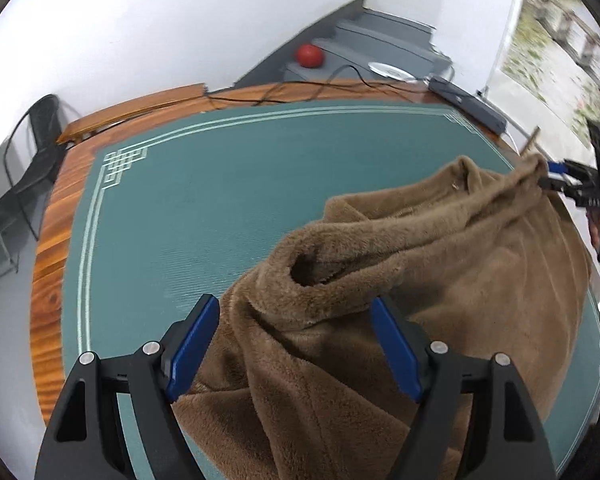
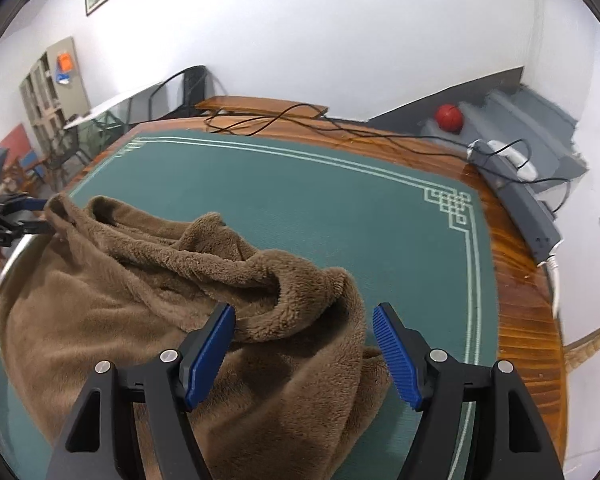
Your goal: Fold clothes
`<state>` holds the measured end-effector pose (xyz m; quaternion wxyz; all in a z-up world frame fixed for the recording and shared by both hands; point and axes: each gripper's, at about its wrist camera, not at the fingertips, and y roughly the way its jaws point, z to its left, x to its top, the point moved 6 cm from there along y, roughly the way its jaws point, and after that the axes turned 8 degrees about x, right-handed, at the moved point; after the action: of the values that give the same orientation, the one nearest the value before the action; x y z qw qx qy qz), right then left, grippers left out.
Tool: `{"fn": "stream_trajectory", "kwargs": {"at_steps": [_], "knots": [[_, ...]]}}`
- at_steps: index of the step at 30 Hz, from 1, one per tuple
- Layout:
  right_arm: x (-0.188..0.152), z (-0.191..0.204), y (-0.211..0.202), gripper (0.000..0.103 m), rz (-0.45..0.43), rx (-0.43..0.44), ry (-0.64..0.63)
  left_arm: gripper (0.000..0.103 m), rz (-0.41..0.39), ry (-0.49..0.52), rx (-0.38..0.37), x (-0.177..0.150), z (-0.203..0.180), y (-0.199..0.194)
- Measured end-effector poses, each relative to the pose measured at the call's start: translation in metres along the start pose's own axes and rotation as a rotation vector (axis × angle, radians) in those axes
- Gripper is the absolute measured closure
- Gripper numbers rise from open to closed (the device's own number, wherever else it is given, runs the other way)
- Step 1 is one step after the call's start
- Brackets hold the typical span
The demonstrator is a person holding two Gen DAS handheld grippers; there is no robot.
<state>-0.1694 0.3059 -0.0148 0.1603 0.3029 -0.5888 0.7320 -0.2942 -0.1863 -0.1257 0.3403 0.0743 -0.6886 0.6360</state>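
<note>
A brown fleece garment [image 1: 440, 248] lies bunched on the green table mat [image 1: 220, 200], with one thick rolled edge raised between my two grippers. My left gripper [image 1: 294, 300] stands wide over one end of that edge. The fleece rests against its right pad [image 1: 392, 344] and a sliver of mat shows beside the left pad. My right gripper [image 2: 304, 308] is also wide; the garment [image 2: 100, 300] leans on its left pad [image 2: 212, 348], with a gap to the right one. Each gripper shows small in the other's view, at the cloth's far end [image 1: 552, 176] [image 2: 36, 216].
The mat [image 2: 300, 200] sits on a wooden table whose rim [image 2: 516, 280] runs close on the right. Black cables [image 1: 300, 88] and a grey power strip [image 2: 532, 216] lie along the far edge. A red ball [image 1: 309, 55] rests on grey steps. A black chair [image 1: 40, 128] stands left.
</note>
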Motion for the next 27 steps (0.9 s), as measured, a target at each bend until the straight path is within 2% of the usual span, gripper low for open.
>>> {"fn": "stream_trajectory", "kwargs": {"at_steps": [6,9,13,15,20,25,27], "knots": [[0.006,-0.003,0.008,0.030,0.023,0.111,0.008,0.021,0.023,0.027,0.004,0.004,-0.005,0.016],[0.006,0.011,0.005,0.030,0.047,0.126,-0.103,0.021,0.018,0.054,-0.012,0.004,-0.009,0.016],[0.003,0.018,0.005,0.030,0.097,0.065,-0.275,0.021,0.031,0.094,-0.003,0.002,-0.011,0.019],[0.006,0.013,0.008,0.030,0.113,0.036,-0.315,0.022,0.037,0.082,-0.004,0.003,-0.008,0.022],[0.013,0.012,0.015,0.029,0.131,0.063,-0.341,0.023,0.037,0.090,0.009,0.007,-0.012,0.026],[0.003,0.019,0.014,0.029,0.163,0.077,-0.392,0.056,0.055,0.085,0.040,0.007,-0.009,0.030],[0.000,0.019,0.013,0.029,0.172,0.077,-0.406,0.062,0.055,0.062,0.036,0.006,-0.006,0.029]]}}
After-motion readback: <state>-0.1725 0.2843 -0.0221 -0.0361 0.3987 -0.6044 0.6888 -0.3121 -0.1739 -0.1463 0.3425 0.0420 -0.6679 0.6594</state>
